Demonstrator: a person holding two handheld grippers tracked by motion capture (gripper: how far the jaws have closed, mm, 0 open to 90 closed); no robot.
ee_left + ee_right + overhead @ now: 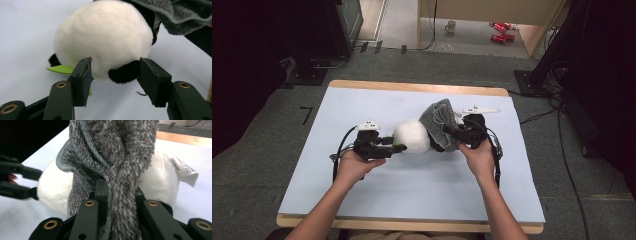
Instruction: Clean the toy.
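Mid-table on the blue mat (362, 200), well clear of every edge, lies the plush toy (412, 136); left gripper (113, 78) jaws apart around its black foot without pressing, right gripper (117, 195) clamped on the grey knit cloth (120, 152) draped over it, bare mat all round

We are seeing even overhead light brightening the pale surface (362, 195), dark corners surrounding it, and close plush (105, 37) blurring softly.
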